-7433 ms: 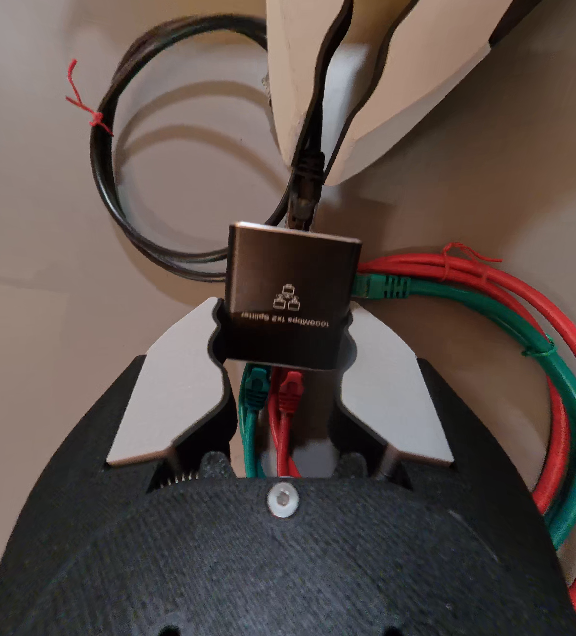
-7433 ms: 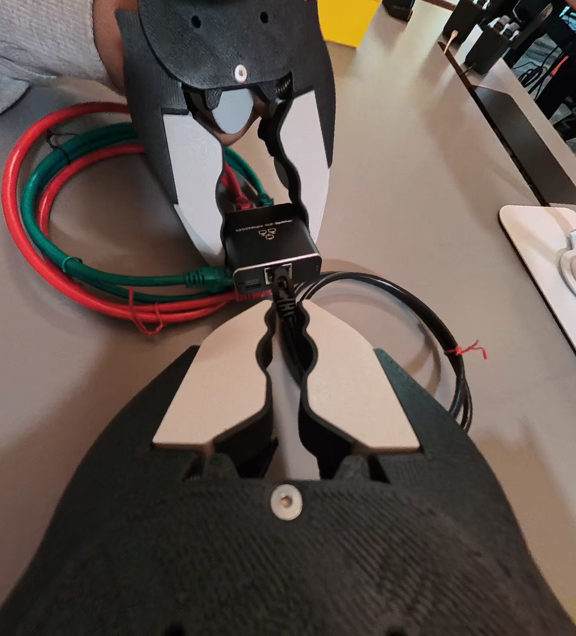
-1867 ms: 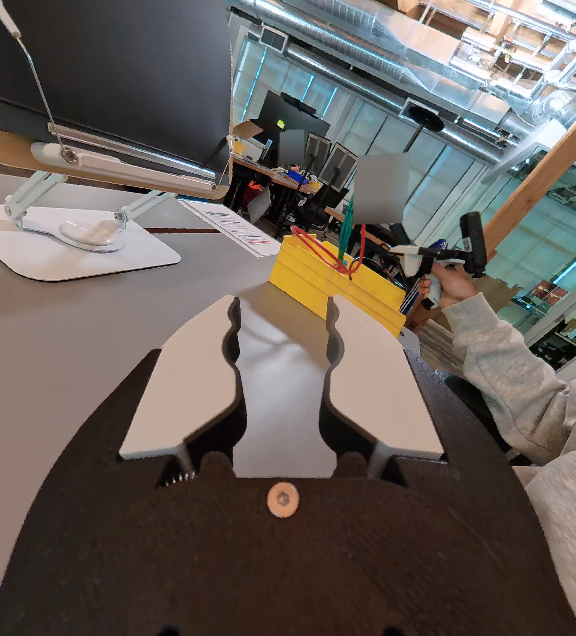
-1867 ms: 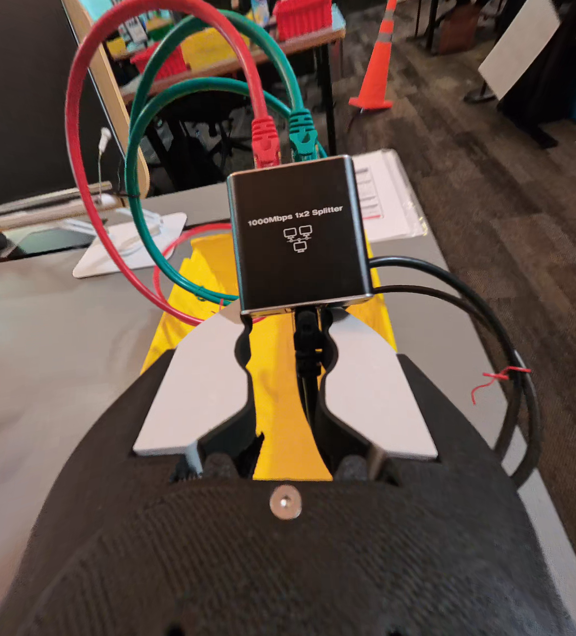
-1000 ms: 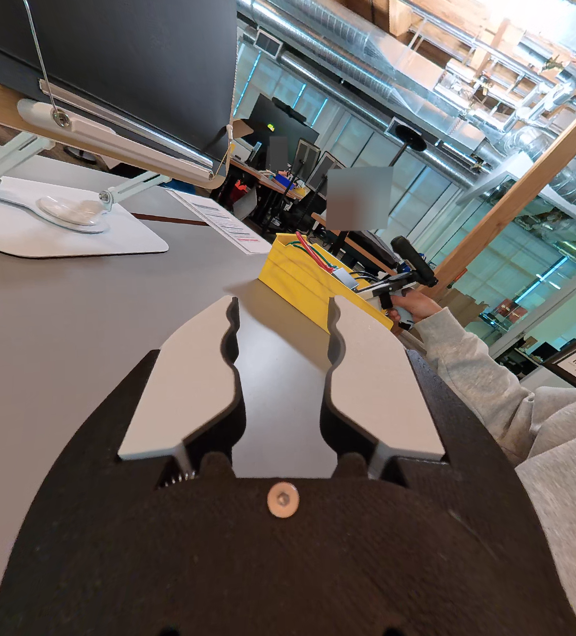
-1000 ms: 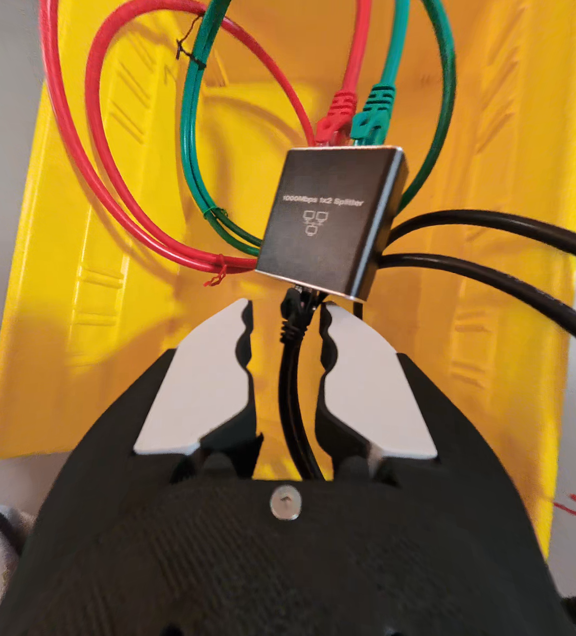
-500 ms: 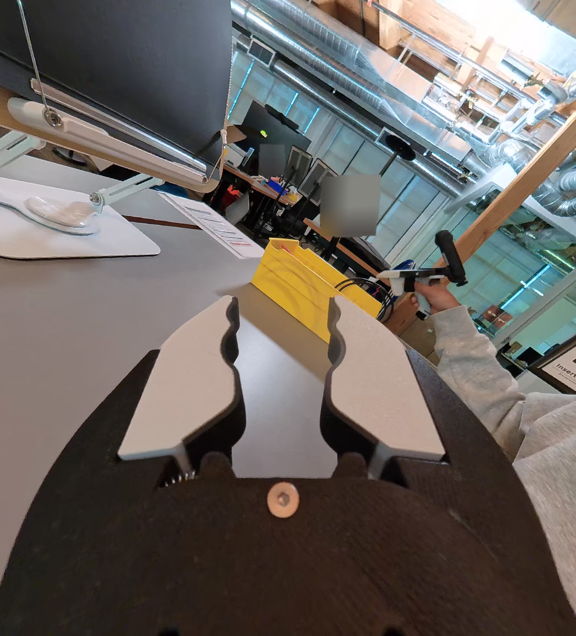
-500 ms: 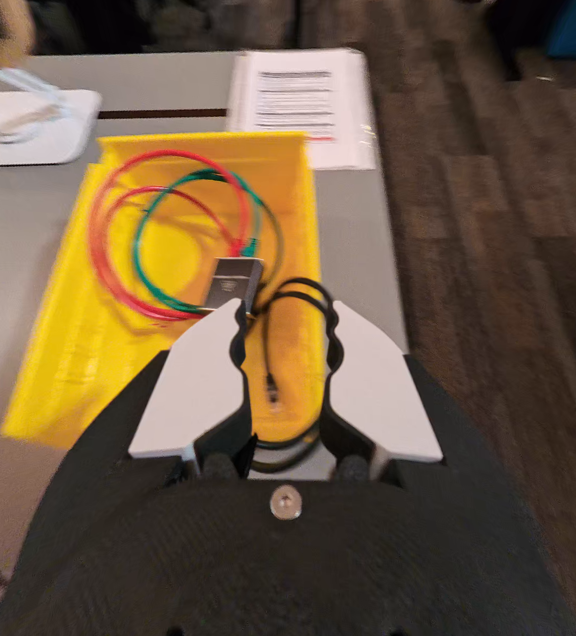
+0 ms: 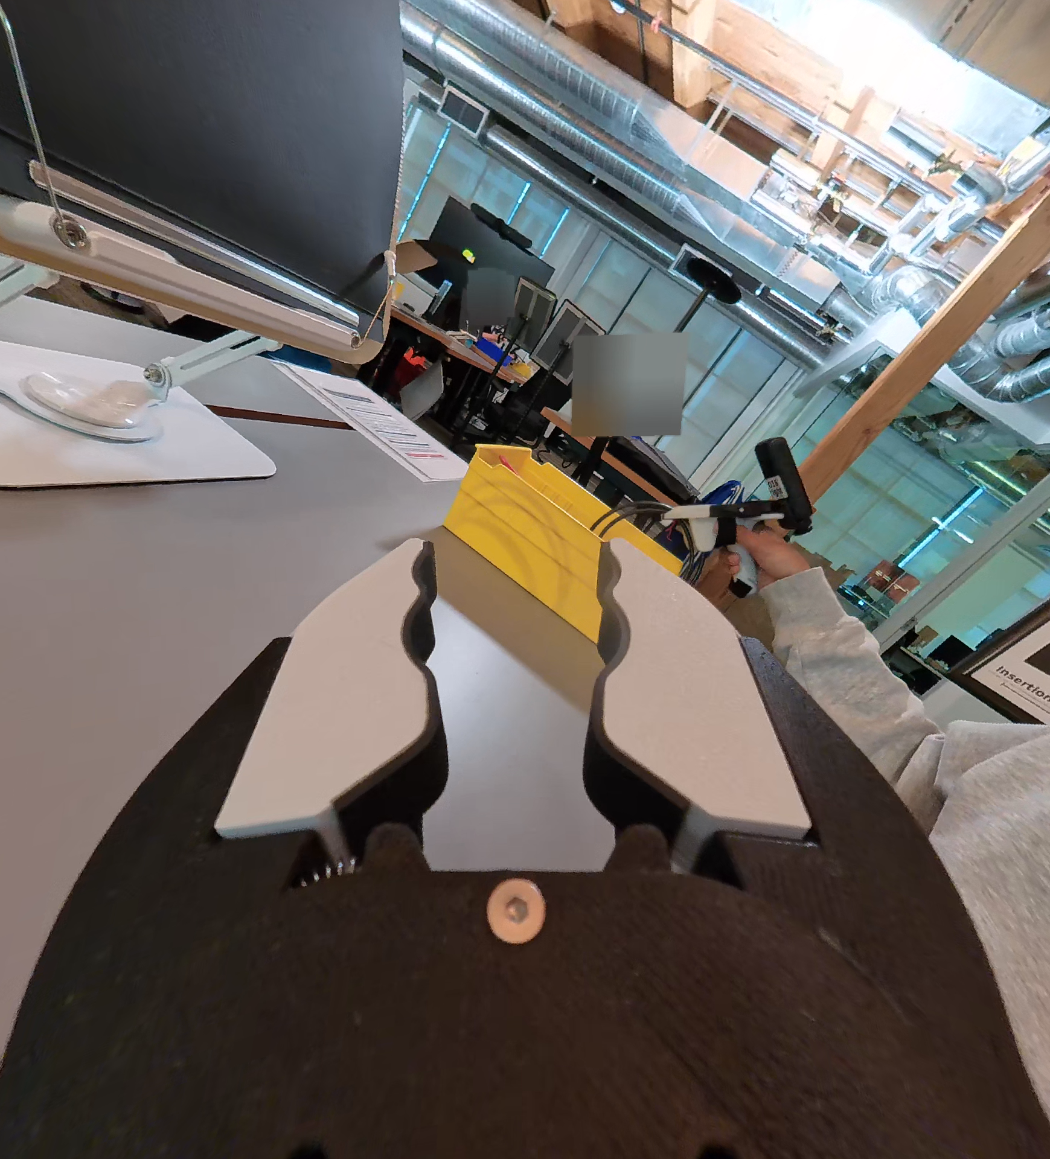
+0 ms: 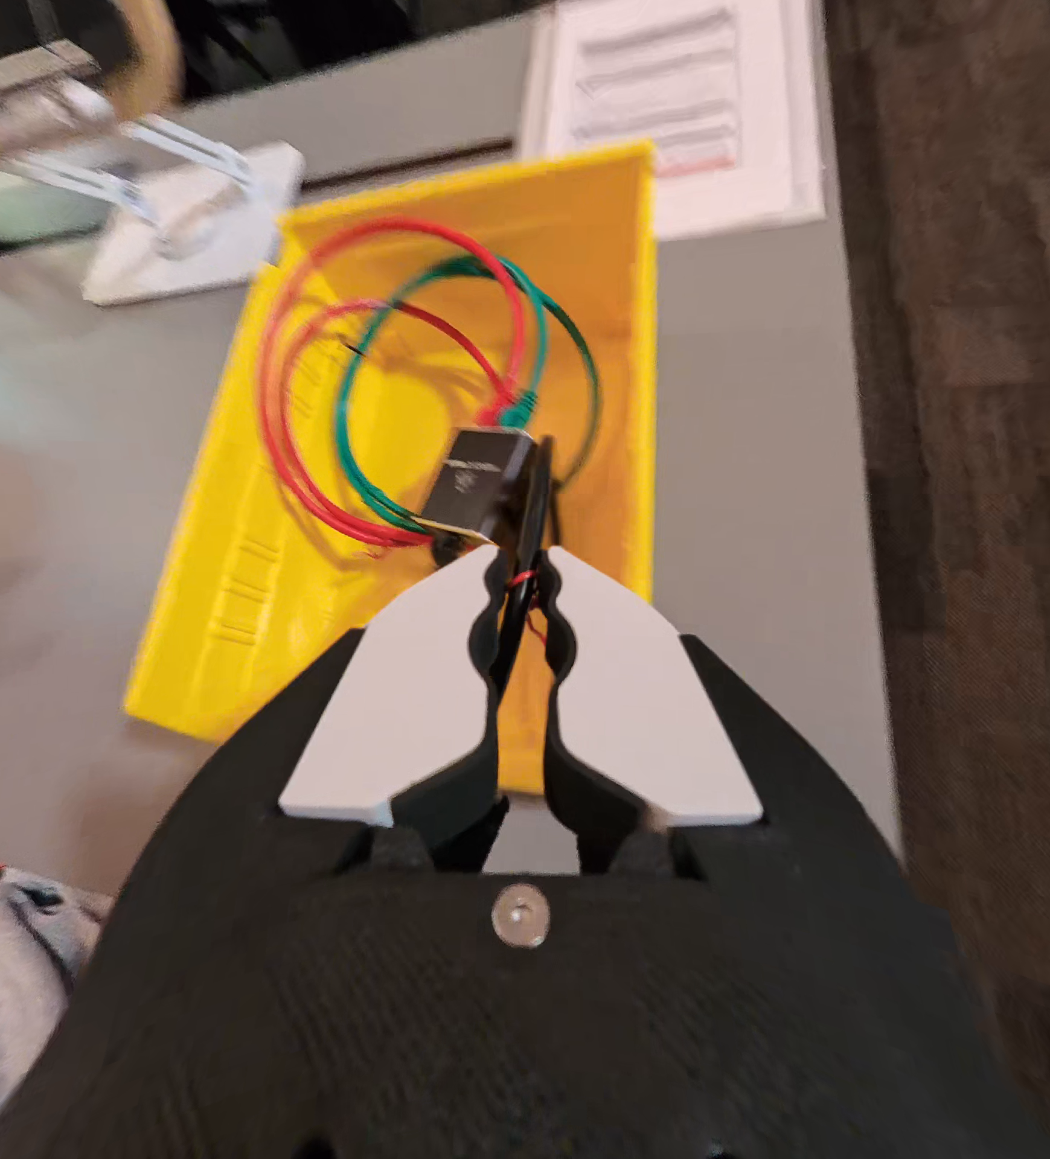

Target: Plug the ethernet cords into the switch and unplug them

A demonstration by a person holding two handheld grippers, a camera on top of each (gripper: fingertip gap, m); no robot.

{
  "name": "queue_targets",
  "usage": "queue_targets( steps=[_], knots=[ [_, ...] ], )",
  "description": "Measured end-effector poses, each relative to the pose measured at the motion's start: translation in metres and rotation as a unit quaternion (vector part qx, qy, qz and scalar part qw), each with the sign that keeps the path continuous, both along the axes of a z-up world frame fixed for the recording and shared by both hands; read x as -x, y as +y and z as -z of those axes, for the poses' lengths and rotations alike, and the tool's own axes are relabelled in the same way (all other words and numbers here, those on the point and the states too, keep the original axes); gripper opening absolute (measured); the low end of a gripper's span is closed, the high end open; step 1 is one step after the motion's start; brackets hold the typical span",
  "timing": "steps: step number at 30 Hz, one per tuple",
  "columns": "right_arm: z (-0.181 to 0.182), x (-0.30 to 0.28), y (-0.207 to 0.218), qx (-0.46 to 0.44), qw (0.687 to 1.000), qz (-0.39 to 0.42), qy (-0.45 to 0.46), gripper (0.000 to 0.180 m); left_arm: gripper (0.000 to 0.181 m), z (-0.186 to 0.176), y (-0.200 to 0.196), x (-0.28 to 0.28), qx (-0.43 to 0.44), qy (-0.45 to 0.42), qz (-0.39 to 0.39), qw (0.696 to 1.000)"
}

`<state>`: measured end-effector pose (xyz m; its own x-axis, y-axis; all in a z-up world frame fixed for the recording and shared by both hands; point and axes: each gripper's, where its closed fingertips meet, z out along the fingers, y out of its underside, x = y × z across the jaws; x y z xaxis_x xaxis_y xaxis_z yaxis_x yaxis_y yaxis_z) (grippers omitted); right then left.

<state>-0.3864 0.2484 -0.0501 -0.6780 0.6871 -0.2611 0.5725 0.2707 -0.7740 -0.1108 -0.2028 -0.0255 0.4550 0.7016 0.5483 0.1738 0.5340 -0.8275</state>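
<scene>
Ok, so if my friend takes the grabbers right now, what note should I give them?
Left gripper: jaws open, empty, above the grey table.
Right gripper: jaws shut on the black cord, above the yellow bin.
The switch lies in the bin, with the red cord and green cord plugged into its far end.
The picture is too blurred to tell whether the black cord is plugged in.
Left to do: probably unplug red and green, and check black.
</scene>
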Motion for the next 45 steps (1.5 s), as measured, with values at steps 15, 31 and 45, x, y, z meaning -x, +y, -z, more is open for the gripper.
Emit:
queue_targets(
  steps=[15, 31, 45],
  knots=[
    [0.040, 0.035, 0.001, -0.283, 0.941, 0.031, 0.180, 0.020, 0.050, 0.004, -0.001, 0.001, -0.008, -0.004, 0.004, 1.000],
    [-0.062, 0.022, 0.053, 0.063, 0.940, 0.195, 0.272, 0.049, 0.050, 0.011, -0.003, 0.000, -0.007, -0.013, -0.002, 1.000],
    [0.051, 0.017, 0.029, 0.076, 0.984, 0.092, 0.133, 0.047, 0.050, 0.020, 0.005, 0.006, -0.043, -0.015, 0.021, 0.999]
  ],
)
